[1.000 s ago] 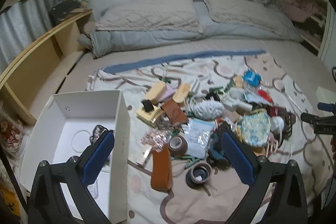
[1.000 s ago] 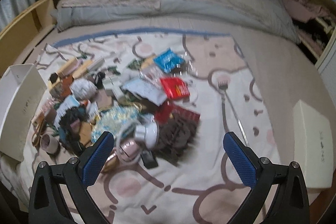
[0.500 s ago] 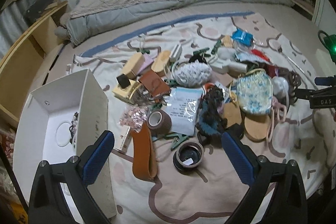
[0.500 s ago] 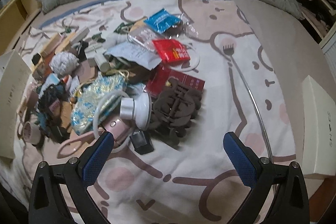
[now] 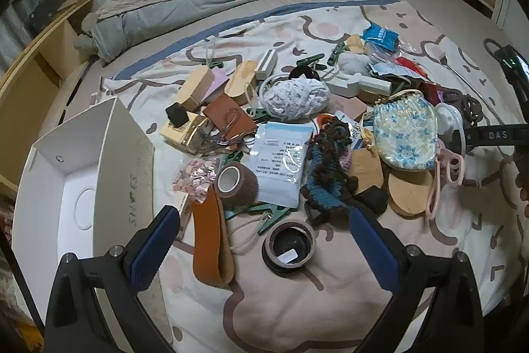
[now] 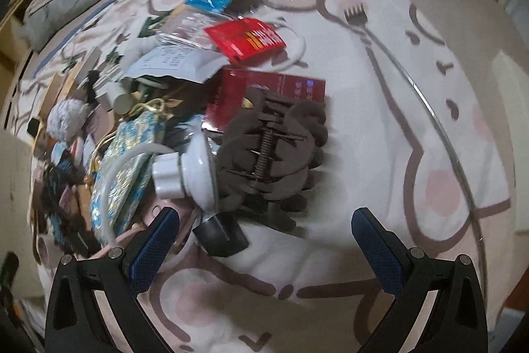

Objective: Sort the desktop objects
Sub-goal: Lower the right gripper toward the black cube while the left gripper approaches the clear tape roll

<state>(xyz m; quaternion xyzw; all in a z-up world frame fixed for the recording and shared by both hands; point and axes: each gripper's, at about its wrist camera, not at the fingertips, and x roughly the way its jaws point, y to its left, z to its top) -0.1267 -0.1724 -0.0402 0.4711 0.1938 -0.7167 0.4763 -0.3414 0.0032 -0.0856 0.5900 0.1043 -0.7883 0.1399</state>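
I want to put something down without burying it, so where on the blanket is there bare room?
Free: the blanket nearest the left tool, below the tape roll; also the stretch right of the hair claw, up to the thin metal rod. Crowded: everything from the white box across to the flowered pouch.

Brown hair clip (image 6: 271, 151), red packet (image 6: 246, 38), blue-flowered pouch (image 5: 405, 134), white box (image 5: 66, 174).
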